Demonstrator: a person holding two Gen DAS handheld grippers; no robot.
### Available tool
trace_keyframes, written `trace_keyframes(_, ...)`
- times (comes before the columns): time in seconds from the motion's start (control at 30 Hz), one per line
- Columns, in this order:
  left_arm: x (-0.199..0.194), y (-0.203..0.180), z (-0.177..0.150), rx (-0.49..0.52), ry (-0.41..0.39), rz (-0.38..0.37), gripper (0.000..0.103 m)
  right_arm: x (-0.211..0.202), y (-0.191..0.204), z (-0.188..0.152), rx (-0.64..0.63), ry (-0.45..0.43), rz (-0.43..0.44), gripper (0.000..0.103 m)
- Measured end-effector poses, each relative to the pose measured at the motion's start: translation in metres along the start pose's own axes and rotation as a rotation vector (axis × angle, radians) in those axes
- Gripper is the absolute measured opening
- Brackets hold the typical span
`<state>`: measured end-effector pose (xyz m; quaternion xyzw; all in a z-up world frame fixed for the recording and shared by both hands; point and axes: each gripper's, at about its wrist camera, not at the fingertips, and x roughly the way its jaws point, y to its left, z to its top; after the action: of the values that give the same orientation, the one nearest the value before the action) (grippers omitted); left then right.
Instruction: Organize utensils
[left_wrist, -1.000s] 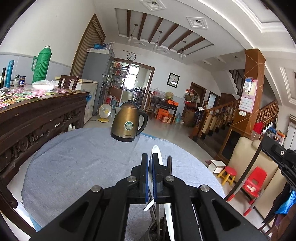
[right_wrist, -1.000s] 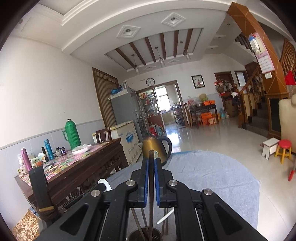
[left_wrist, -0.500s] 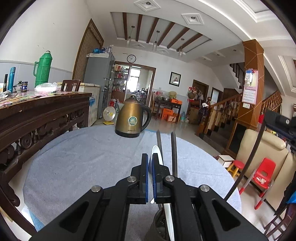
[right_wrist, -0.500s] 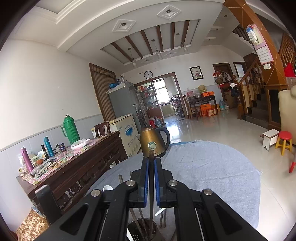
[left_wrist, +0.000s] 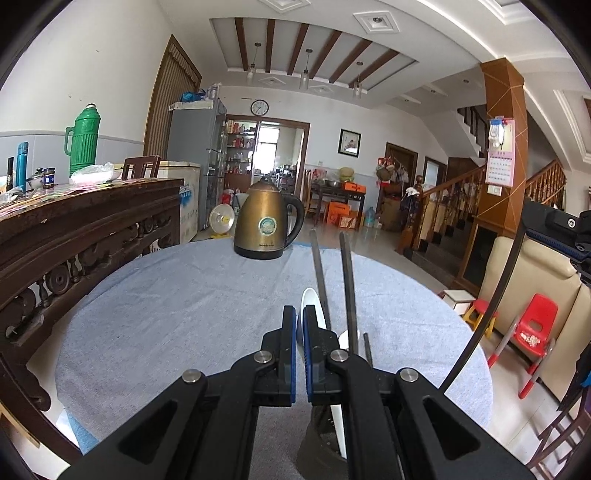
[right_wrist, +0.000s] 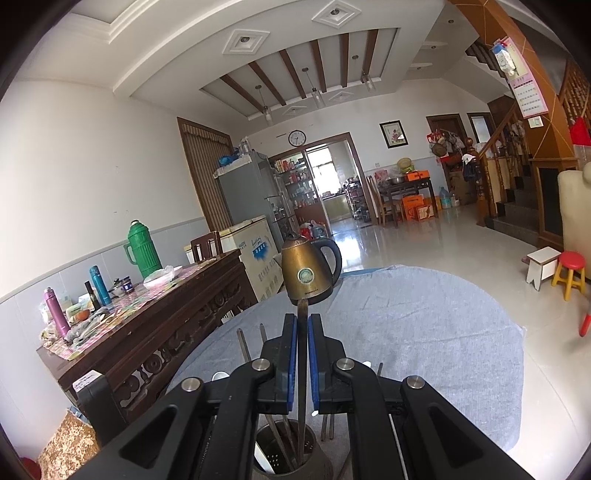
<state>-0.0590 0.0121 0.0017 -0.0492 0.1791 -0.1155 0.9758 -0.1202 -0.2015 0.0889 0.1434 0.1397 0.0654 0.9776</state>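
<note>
A round table (left_wrist: 177, 317) covered in soft grey-blue woven cloth holds a rounded brass-coloured kettle (left_wrist: 266, 229) at its far side. The left gripper (left_wrist: 299, 332), black with blue pads, is clamped on a smooth white spoon (left_wrist: 308, 302). The right gripper (right_wrist: 302, 332) pinches a thin dark chopstick (right_wrist: 302, 314) standing upright in a perforated metal cup (right_wrist: 284, 454) at the table's near edge, among other slim chopsticks (left_wrist: 347, 280).

Bright daylight pours from the far doorway (left_wrist: 267, 147) at twelve o'clock, glaring off the floor (right_wrist: 417, 236); shadows are soft, focus is sharp, and fisheye bending darkens every corner.
</note>
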Motion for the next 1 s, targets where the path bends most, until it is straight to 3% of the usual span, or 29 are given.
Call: trace_keyframes(1.0,0.007,-0.002,-0.003,0.023,0.178,0.106,0.004,0.021,-0.007,-0.023,0.047,0.121,-0.001,0.007)
